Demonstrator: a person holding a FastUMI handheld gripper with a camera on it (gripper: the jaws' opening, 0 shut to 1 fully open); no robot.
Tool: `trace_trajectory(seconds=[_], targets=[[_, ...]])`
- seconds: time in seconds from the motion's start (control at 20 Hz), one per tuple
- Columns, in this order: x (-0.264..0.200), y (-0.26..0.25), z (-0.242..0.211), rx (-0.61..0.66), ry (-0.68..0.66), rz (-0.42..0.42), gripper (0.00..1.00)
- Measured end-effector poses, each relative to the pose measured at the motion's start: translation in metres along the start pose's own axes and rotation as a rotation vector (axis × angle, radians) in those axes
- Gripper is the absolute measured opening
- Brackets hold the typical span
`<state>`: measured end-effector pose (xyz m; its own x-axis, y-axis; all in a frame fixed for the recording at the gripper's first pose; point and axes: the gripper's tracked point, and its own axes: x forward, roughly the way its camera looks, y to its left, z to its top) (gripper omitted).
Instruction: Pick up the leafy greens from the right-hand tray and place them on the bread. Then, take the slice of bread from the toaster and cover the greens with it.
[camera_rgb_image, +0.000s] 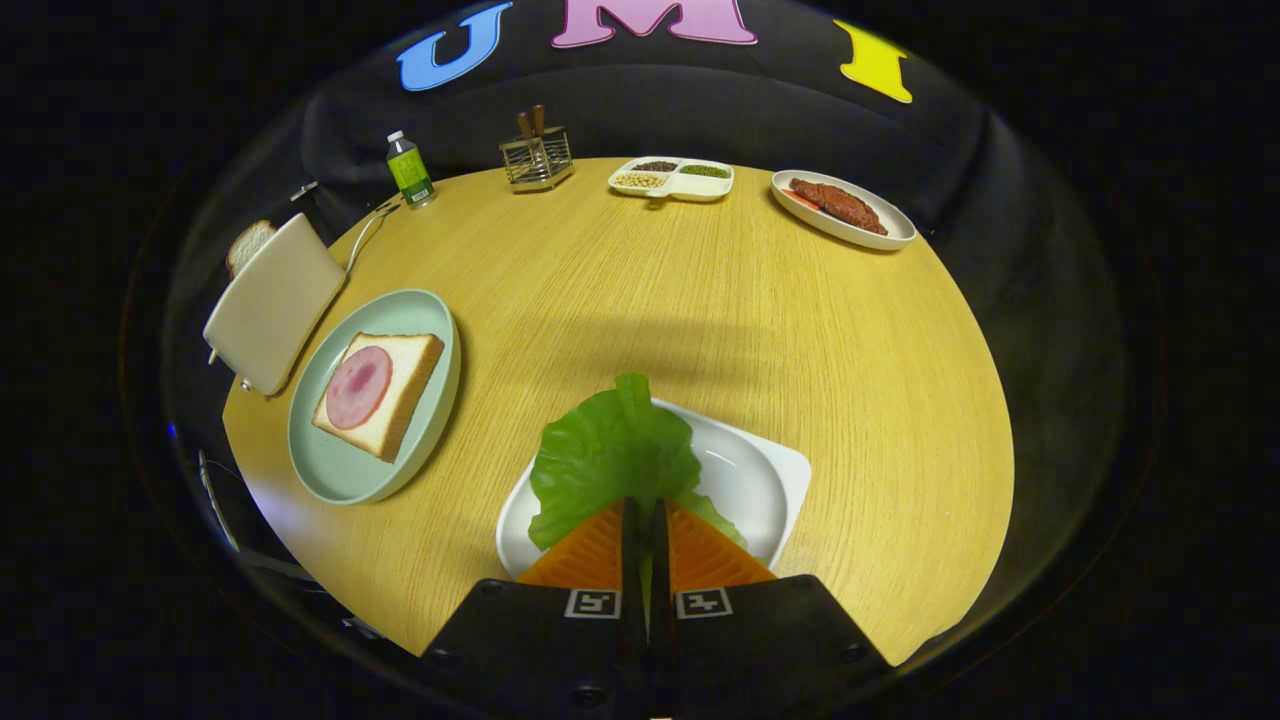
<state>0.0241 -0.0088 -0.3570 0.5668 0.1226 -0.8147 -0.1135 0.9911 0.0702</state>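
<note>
A round wooden counter (700, 300) stands against a black cloth wall. On it, nearest the gripper (645, 515), a white tray (770, 480) carries the leafy greens (610, 455). The jaws are drawn almost together, pinching the near edge of the greens between them, so the leaf stands up just ahead of the fingers (585, 555) and spreads over the tray's nearer half. The far part of the tray is bare.

To the left of the tray lies a pale green plate (340, 470) bearing a slice of bread (410, 385) topped with a round of ham (358, 387). Just beyond the plate, at the counter's edge, a cream toaster (272, 300) holds a second slice of bread (248, 244) poking out of its slot, and a white cord (365, 235) runs from it.

Along the far rim stand a small green-labelled bottle (409, 170), a wire holder (537, 160) with brown handles, a divided dish (672, 179) of grains, and an oval plate (880, 235) of reddish-brown meat.
</note>
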Motion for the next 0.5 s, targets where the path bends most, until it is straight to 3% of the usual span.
trace_trajectory(seconds=[0.5], targets=[[-0.058, 0.029, 0.054, 0.034, -0.115, -0.013, 0.05]])
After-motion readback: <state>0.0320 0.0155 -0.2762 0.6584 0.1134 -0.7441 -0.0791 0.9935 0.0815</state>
